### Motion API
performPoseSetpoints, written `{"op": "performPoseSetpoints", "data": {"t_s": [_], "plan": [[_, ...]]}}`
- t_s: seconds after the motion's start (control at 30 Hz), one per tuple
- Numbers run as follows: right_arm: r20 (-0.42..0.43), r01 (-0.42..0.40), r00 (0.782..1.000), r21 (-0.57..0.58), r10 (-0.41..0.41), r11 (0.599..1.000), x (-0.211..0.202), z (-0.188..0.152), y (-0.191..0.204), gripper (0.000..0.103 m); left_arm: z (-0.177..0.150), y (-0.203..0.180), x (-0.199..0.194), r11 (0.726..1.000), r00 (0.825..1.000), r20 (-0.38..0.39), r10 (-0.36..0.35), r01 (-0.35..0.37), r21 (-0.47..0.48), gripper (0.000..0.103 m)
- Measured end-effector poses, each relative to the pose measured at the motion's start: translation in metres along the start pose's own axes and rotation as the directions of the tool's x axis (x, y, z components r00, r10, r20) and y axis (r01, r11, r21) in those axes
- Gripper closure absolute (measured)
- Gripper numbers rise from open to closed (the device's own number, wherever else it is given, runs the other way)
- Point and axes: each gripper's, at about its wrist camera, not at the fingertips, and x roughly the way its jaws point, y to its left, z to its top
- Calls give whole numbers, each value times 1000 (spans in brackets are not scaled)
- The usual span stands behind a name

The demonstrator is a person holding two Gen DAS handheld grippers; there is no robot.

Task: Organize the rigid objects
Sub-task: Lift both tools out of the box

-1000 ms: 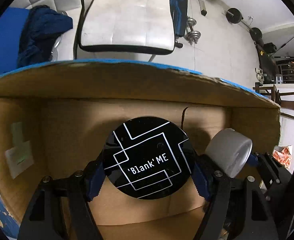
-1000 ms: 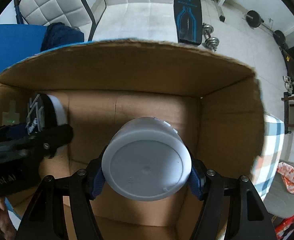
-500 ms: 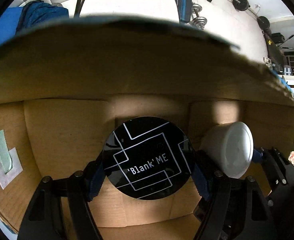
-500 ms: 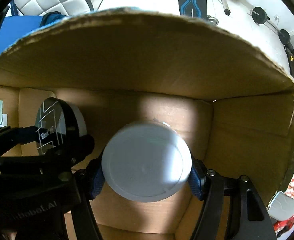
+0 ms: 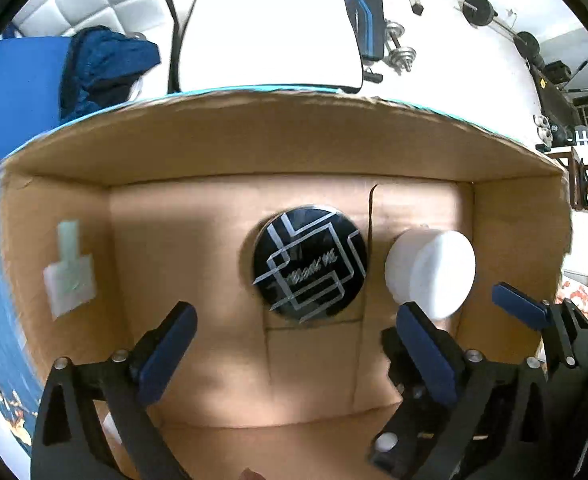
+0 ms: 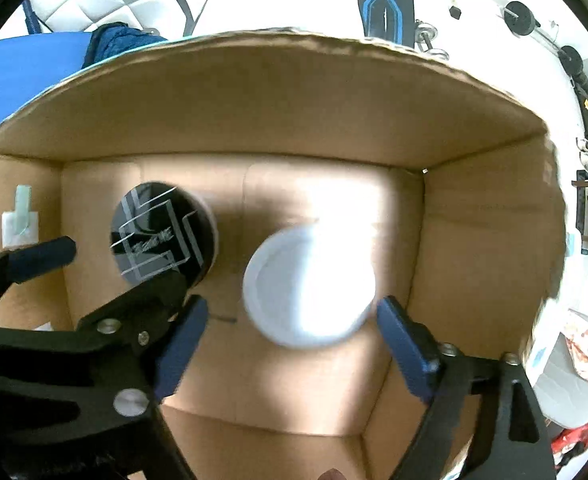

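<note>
A black round tin (image 5: 309, 264) with white line art stands on the floor of the cardboard box (image 5: 278, 140). A white round jar (image 5: 429, 272) stands to its right. My left gripper (image 5: 294, 344) is open and empty, above and in front of the tin. In the right wrist view the white jar (image 6: 309, 286) is blurred, on the box floor (image 6: 294, 380), with the black tin (image 6: 162, 236) to its left. My right gripper (image 6: 290, 344) is open around empty air just in front of the jar. Neither gripper touches anything.
A white label (image 5: 70, 276) sticks on the box's left inner wall. Beyond the box are a white padded chair (image 5: 270, 24), a dark blue cloth (image 5: 106, 64) on a blue surface, and dumbbells (image 5: 401, 52) on the floor.
Both grippers opened and let go: the black tin and the white jar now rest on the box floor. Both grippers pulled back up from them.
</note>
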Motion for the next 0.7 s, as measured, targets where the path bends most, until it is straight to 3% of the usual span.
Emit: {"op": "performPoseSetpoints", "data": {"t_s": [0.27,0.7], "plan": [[92,-12,996,73,5,997,-32,-68,-2,0,-60,22,-40,1000,990,138,13,-12,-6,0],[277,-21,961,136,-18,990,-105,-161,13,0,-145,32,-92,997,944,327,47,-62,36,0]]}}
